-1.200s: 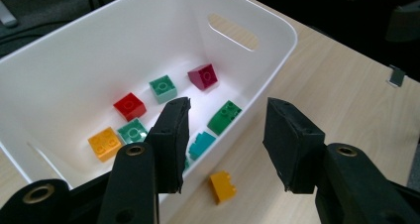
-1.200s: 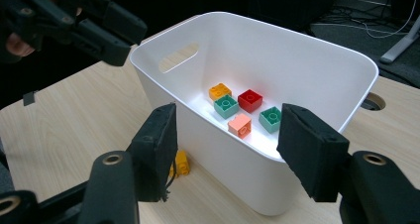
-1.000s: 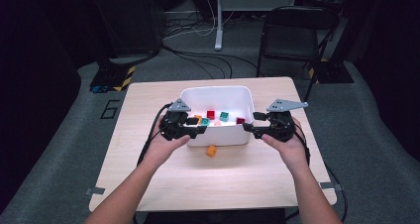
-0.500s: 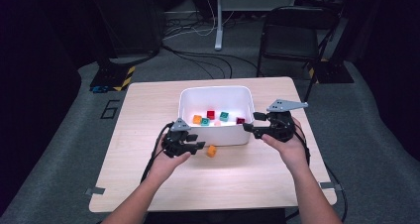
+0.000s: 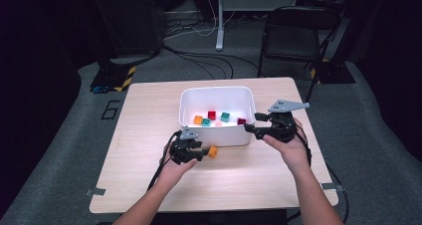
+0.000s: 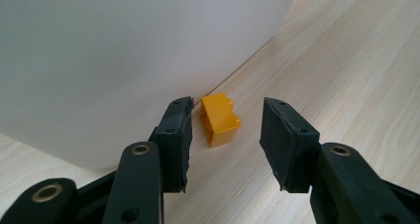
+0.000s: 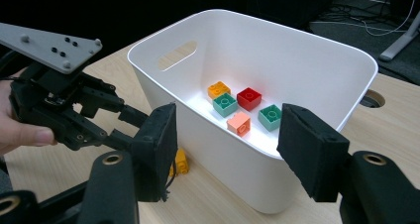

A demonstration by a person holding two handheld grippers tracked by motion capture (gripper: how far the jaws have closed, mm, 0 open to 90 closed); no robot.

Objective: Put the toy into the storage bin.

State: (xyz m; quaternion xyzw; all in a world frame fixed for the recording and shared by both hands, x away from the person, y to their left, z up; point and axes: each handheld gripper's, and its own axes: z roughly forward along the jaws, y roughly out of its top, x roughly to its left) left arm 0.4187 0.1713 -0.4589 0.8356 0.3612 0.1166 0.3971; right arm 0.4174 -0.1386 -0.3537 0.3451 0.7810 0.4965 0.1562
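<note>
Right gripper view, six bricks in white bin point(image 7: 317, 80), one yellow brick point(image 6: 220, 120) between parted, closing left hand-held gripper point(image 6: 225, 130) pads.

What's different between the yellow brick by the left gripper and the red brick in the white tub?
The yellow brick lies on the bare table outside the white tub; the red brick sits on the tub's floor among other bricks. The yellow brick is tipped on its side, studs pointing sideways; the red brick rests flat, stud up. The left gripper has its jaws open around the yellow brick, while nothing reaches for the red one. Both are small plastic building bricks.
</note>
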